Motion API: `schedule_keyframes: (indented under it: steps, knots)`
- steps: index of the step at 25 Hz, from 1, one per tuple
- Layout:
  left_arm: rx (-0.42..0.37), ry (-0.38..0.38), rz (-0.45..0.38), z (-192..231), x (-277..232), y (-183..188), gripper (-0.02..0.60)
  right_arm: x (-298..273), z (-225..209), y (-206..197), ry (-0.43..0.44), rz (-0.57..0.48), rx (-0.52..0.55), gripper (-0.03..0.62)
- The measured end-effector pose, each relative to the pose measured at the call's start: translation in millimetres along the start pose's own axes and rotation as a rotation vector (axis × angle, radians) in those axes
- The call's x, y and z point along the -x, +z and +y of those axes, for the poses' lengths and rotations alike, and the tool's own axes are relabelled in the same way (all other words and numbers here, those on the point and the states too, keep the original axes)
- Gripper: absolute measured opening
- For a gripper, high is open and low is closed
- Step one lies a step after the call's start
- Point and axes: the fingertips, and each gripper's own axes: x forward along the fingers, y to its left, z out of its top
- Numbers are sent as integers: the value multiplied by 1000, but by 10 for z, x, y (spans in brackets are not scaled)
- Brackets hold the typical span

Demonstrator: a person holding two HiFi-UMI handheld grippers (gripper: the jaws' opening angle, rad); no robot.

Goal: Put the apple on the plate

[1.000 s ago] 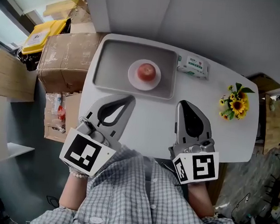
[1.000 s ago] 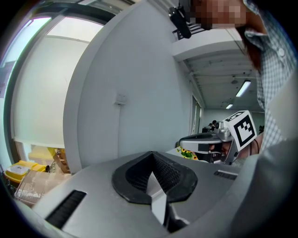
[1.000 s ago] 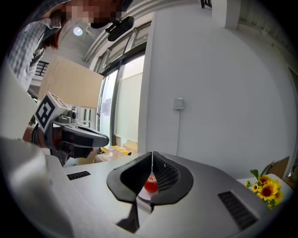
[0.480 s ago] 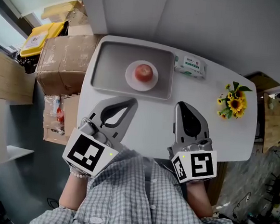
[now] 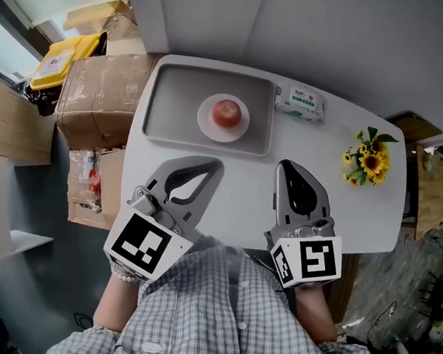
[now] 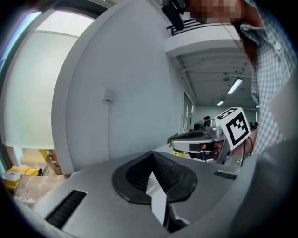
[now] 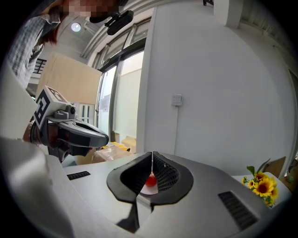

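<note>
Your left gripper has swung slightly rightward; it and your right gripper are closed, empty. Round red apple sits stem-hollow up on the small white plate.

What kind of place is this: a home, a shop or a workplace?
Probably a workplace, perhaps a lab or office: a plain white table by a bare wall, cardboard boxes beside it, and ceiling strip lights in a large room behind.

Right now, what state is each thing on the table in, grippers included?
apple: resting on the plate, untouched.
plate: flat in the tray, holding the apple.
tray: flat on the table.
left gripper: jaws shut, empty, short of the tray.
right gripper: jaws shut, empty.
tissue pack: lying beside the tray.
</note>
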Motion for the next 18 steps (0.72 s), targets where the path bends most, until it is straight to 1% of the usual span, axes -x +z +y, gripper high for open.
schedule_keyframes:
  steps: [7, 18]
  knots:
    - [16, -1, 6, 11, 2, -23, 8, -7, 8, -24, 1, 10, 4, 26]
    - [7, -19, 17, -23, -49, -47, 8, 4, -15, -38, -10, 30, 26, 26]
